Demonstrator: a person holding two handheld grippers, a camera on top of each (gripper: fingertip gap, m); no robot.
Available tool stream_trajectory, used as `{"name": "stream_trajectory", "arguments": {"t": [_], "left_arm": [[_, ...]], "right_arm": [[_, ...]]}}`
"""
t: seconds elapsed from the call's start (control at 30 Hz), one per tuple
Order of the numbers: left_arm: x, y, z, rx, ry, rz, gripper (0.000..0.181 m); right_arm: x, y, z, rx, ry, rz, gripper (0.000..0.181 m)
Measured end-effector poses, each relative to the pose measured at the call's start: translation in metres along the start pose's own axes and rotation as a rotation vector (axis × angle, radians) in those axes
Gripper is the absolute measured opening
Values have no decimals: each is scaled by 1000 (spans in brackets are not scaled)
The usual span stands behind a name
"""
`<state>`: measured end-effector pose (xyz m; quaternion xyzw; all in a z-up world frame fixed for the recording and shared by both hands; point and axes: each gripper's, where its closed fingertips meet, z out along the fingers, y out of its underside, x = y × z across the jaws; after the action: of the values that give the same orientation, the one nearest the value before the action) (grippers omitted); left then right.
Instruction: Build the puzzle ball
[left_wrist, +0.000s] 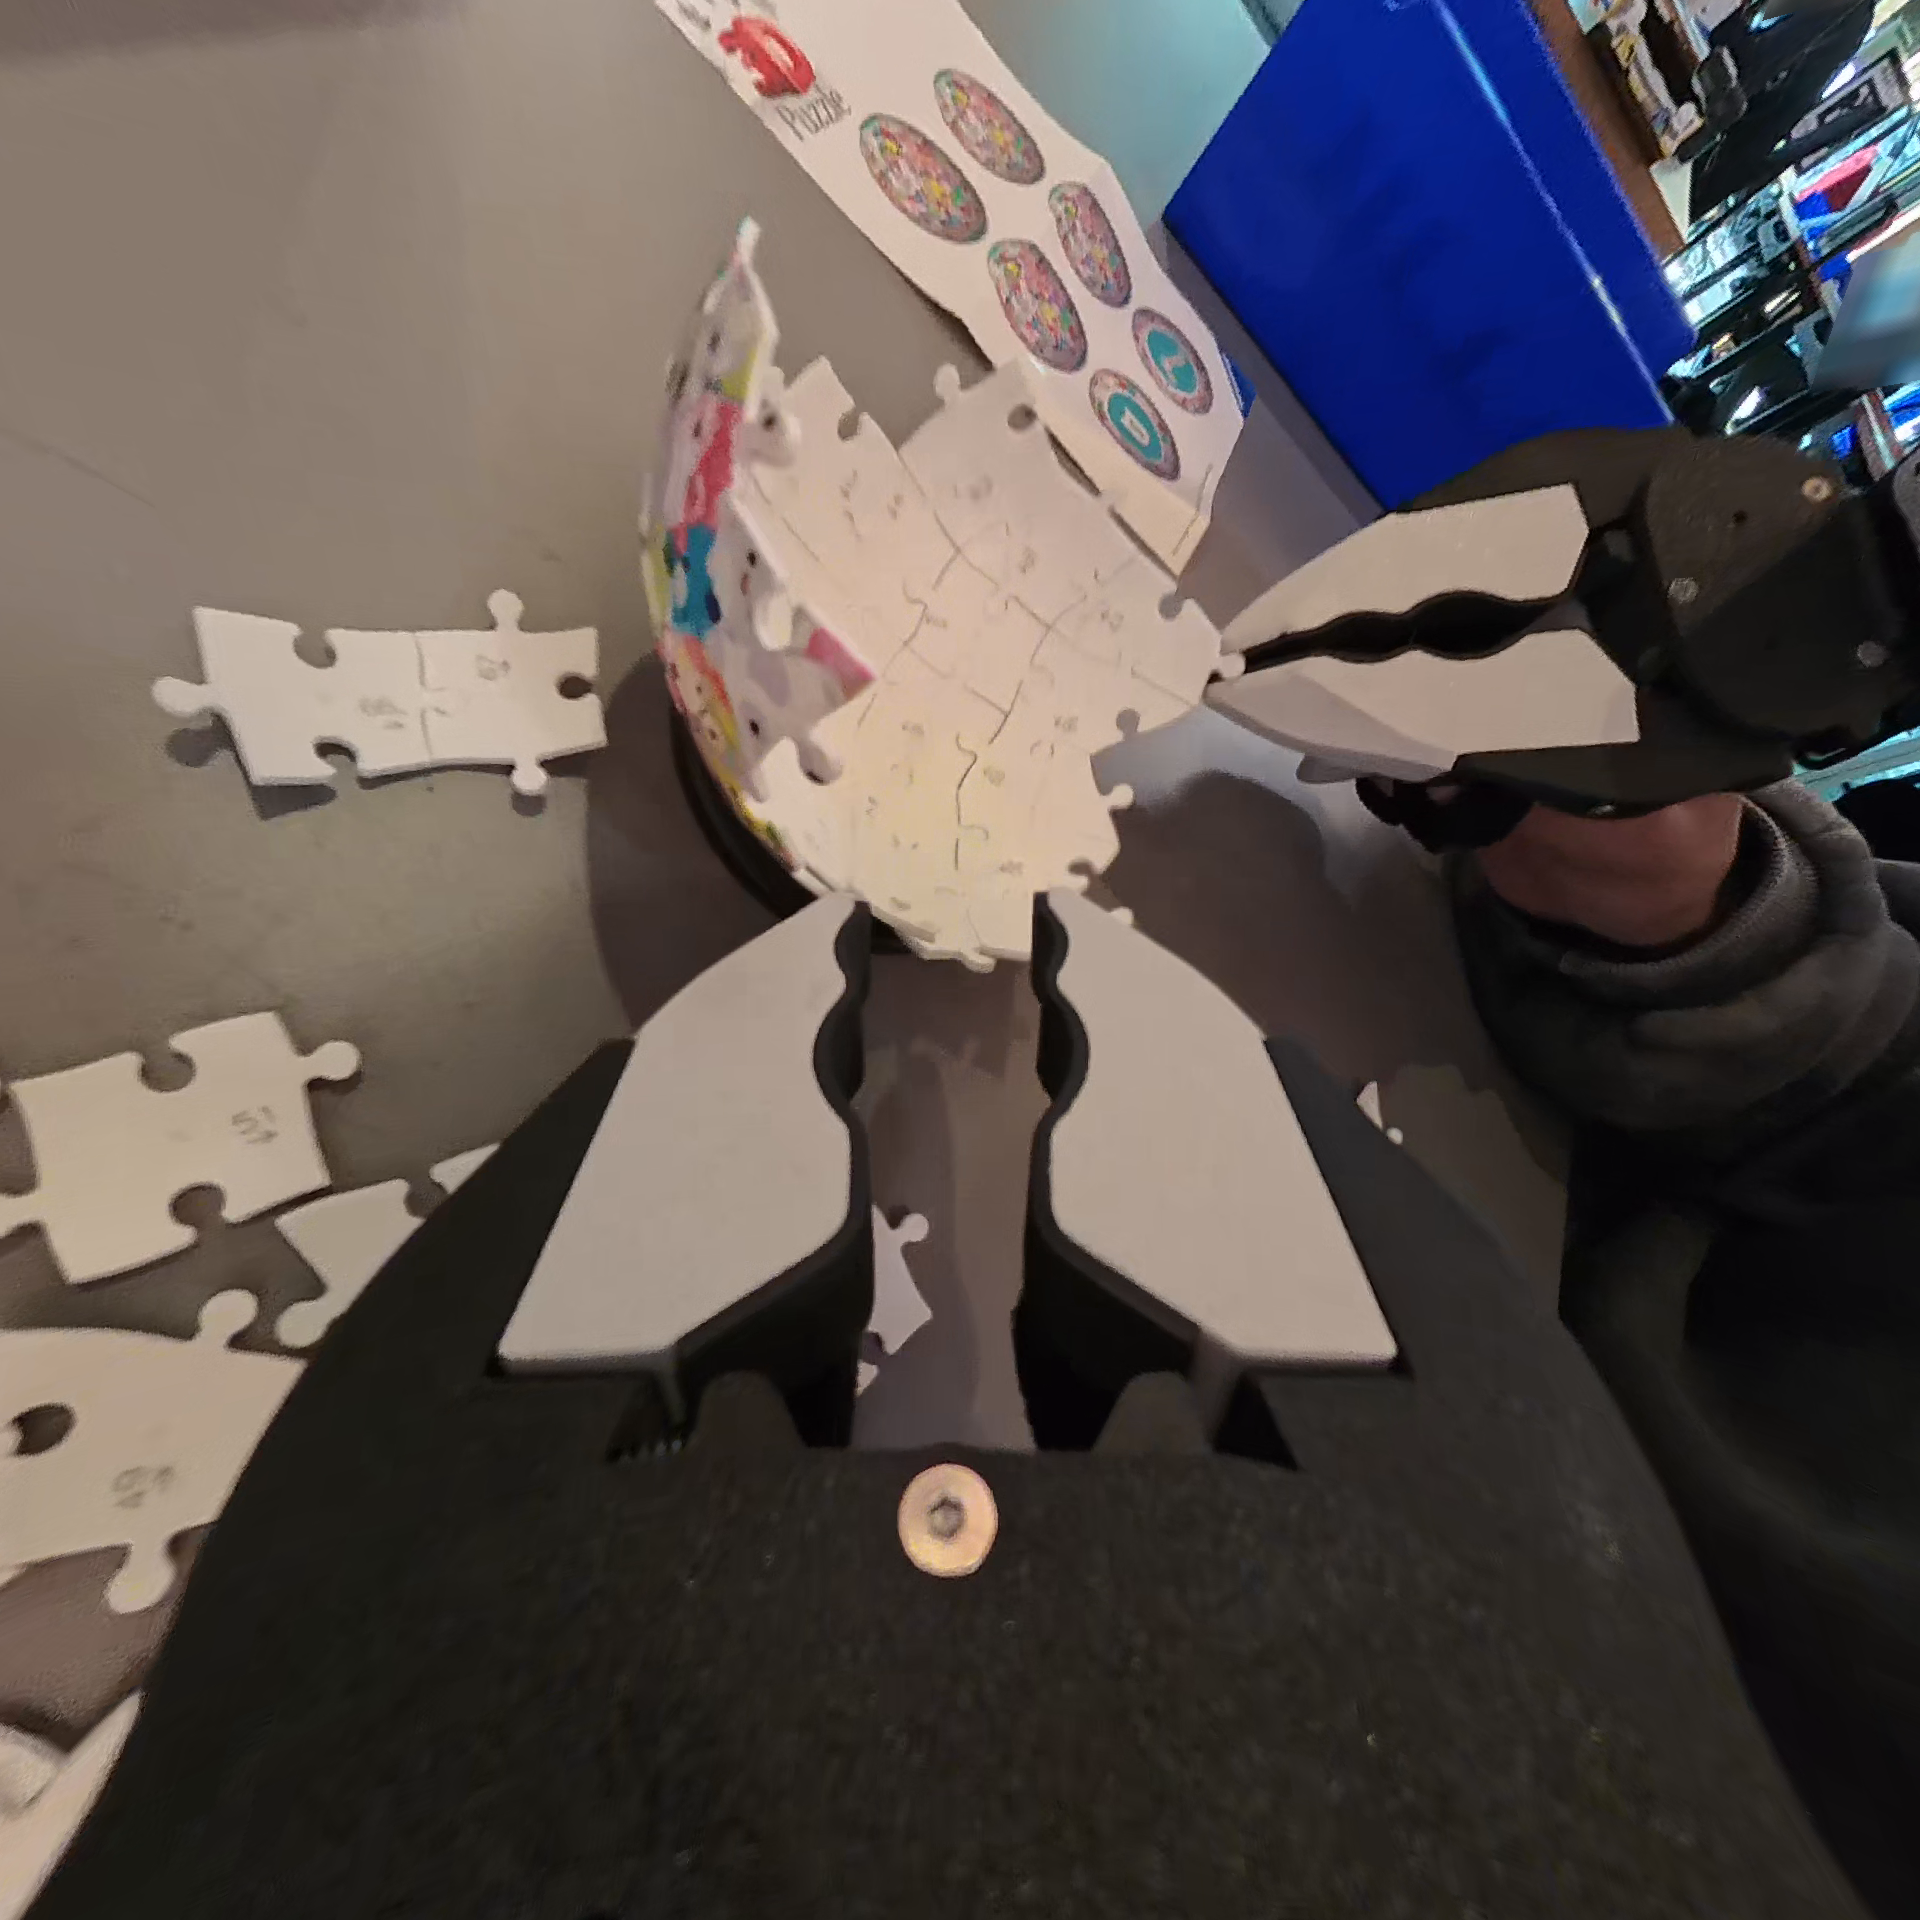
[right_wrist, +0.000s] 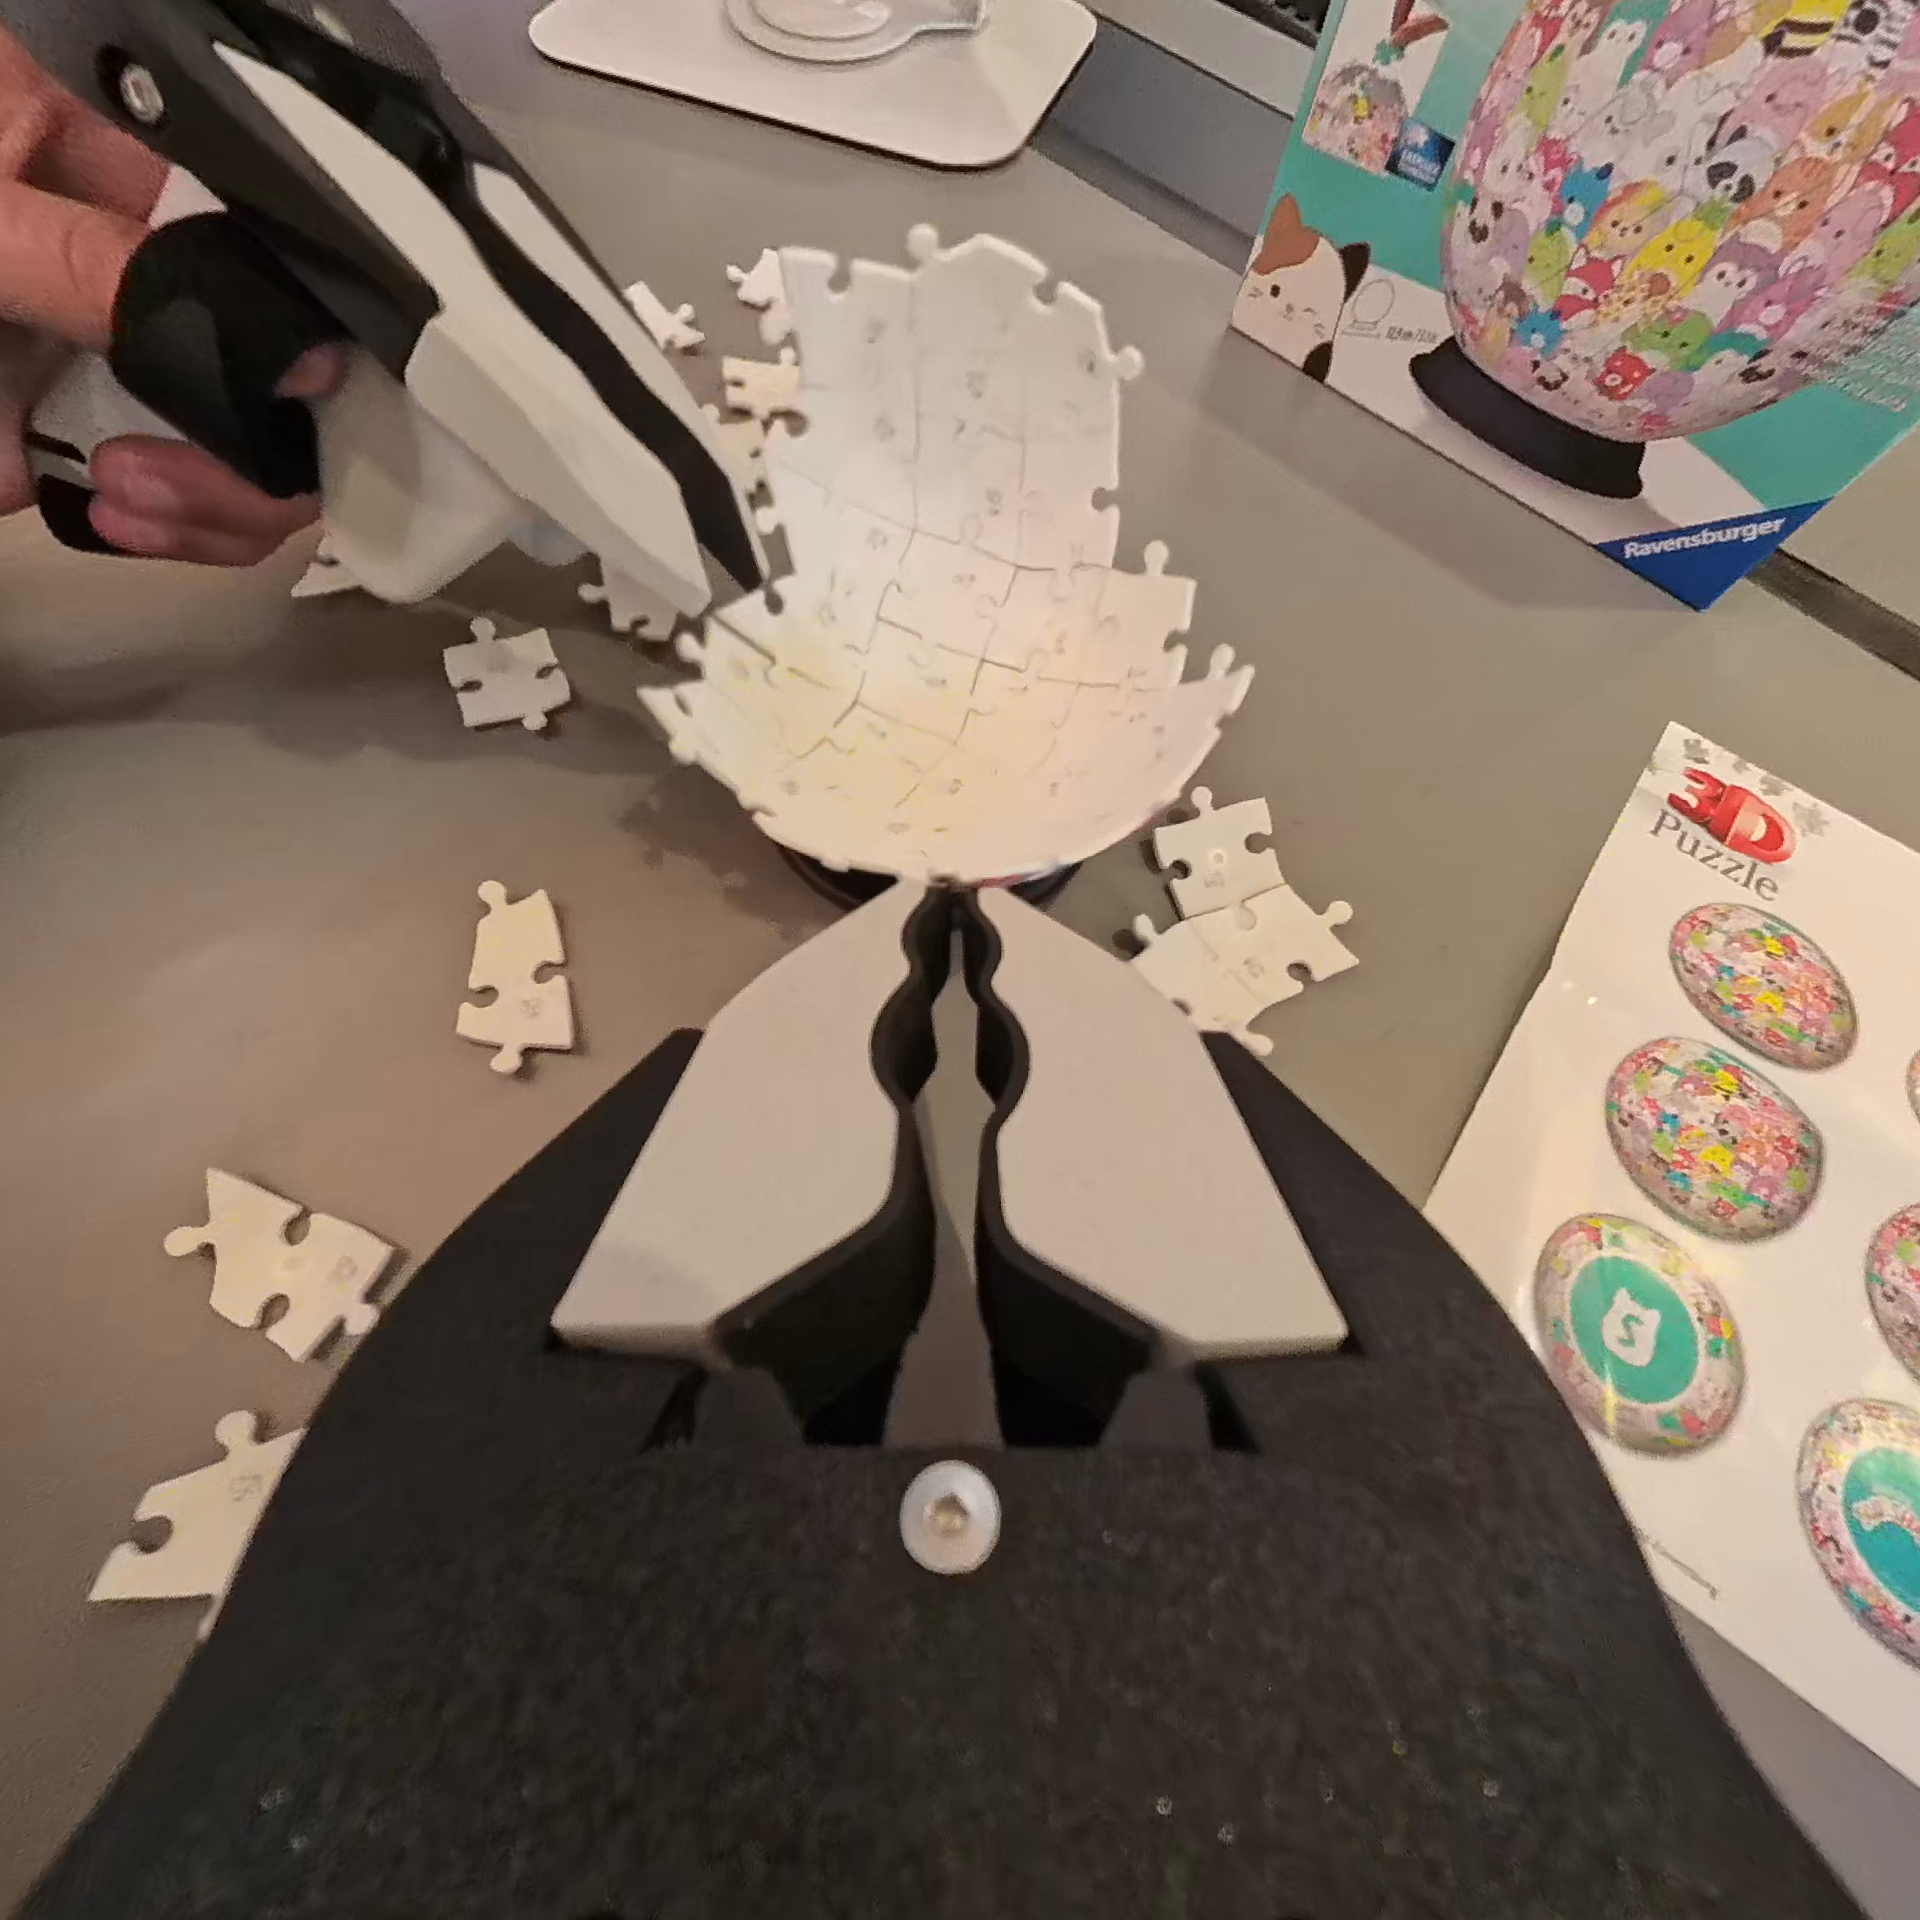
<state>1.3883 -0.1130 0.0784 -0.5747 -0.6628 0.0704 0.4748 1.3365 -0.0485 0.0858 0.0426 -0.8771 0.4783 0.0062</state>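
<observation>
The half-built puzzle ball (left_wrist: 966, 675) (right_wrist: 935, 675) is an open white shell with coloured outer faces, sitting on a black stand (left_wrist: 727, 831) (right_wrist: 831, 878). My right gripper (right_wrist: 951, 904) is shut on the shell's near rim; it also shows in the left wrist view (left_wrist: 1231, 665), pinching a rim tab. My left gripper (left_wrist: 948, 920) is open, its fingertips on either side of the shell's edge; it also shows in the right wrist view (right_wrist: 743, 582) at the left rim. Loose white pieces (left_wrist: 395, 696) (right_wrist: 514, 977) lie around.
An instruction sheet (left_wrist: 1039, 229) (right_wrist: 1714, 1143) lies beside the ball. The puzzle box (right_wrist: 1610, 260) stands at the back right and shows as a blue box (left_wrist: 1423, 239). A white mat (right_wrist: 831, 73) lies at the far edge. More pieces (left_wrist: 177, 1153) (right_wrist: 1236, 914) are scattered. Spacing between my two grippers at the tips: around 9 centimeters.
</observation>
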Motion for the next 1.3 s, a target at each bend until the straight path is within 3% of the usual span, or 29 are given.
{"name": "stream_trajectory", "arguments": {"t": [0.33,0.43,0.5,0.53,0.67,0.77,0.93,1.17,1.3], "left_arm": [[-6,-13,-14,73,-41,18,34],[-5,-22,-22,127,-51,29,35],[-3,-27,-27,159,-55,41,35],[-2,-29,-28,171,-55,49,35],[-1,-34,-32,198,-86,87,35],[-1,-36,-34,213,-93,96,35],[1,-32,-29,195,-79,90,35],[3,-34,-30,201,-74,99,35],[4,-33,-29,197,-67,98,35]], "right_arm": [[0,-10,-11,36,-89,34,13],[29,-18,-32,64,-65,1,13],[54,-8,-36,-12,-85,56,19],[63,0,-33,-57,-126,79,33],[65,33,-12,-237,-218,134,36],[58,44,1,-282,-104,14,41],[55,47,24,-283,4,5,54],[59,49,20,-288,-10,8,25],[60,51,17,-284,-7,-4,22]]}}
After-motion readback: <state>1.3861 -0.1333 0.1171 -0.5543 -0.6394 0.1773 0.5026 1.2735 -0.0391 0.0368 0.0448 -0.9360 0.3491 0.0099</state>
